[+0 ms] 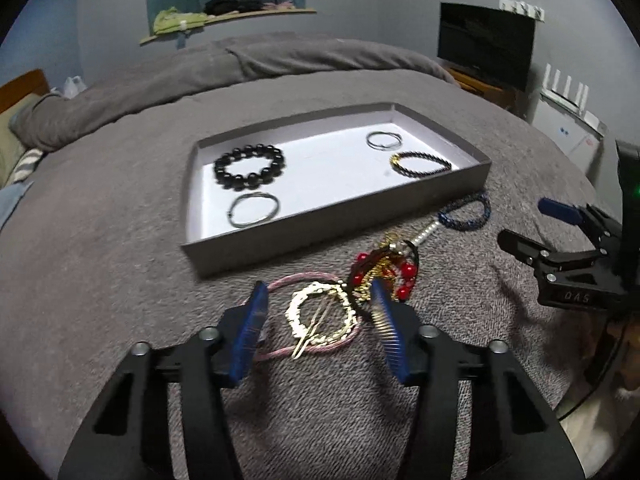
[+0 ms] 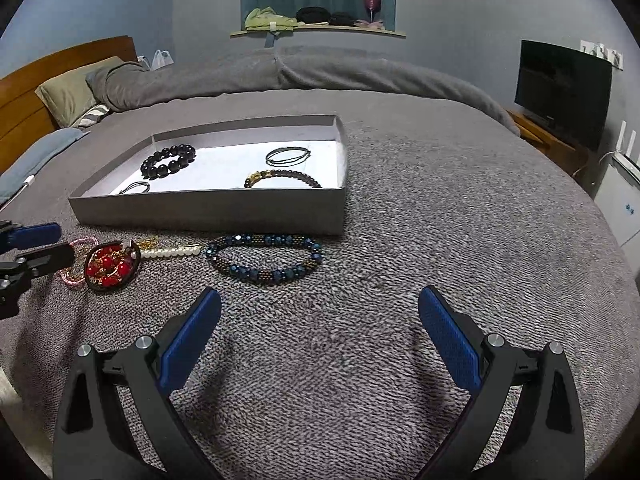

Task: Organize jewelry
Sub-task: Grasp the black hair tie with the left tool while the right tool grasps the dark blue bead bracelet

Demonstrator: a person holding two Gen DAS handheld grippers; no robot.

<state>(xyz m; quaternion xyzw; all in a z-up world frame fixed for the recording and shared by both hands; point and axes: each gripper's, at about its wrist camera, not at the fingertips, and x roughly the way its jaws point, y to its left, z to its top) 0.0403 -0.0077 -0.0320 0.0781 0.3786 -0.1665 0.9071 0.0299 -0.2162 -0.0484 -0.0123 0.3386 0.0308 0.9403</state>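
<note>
A shallow grey box [image 1: 256, 252] [image 2: 208, 212] on the bed holds a black bead bracelet [image 1: 250, 166] [image 2: 168, 160], two thin metal bangles [image 1: 253, 210] [image 1: 384, 139] and a dark-and-gold bracelet [image 1: 420, 163] [image 2: 282, 178]. In front of it lie a gold round hair clip [image 1: 322, 316] on a pink cord bracelet [image 1: 304, 280], a red-bead and gold ornament [image 1: 384, 272] [image 2: 110, 266], a pearl strand [image 2: 170, 253] and a blue bead bracelet [image 1: 466, 212] [image 2: 264, 258]. My left gripper [image 1: 320, 300] is open, its fingers either side of the gold clip. My right gripper [image 2: 320, 300] is open and empty, short of the blue bracelet.
The grey blanket [image 2: 420, 208] covers the whole bed. Pillows [image 2: 76, 88] and a wooden headboard are at the far left. A TV [image 2: 560, 92] and a white appliance [image 2: 620, 200] stand beyond the right edge. A shelf [image 2: 316, 28] hangs on the back wall.
</note>
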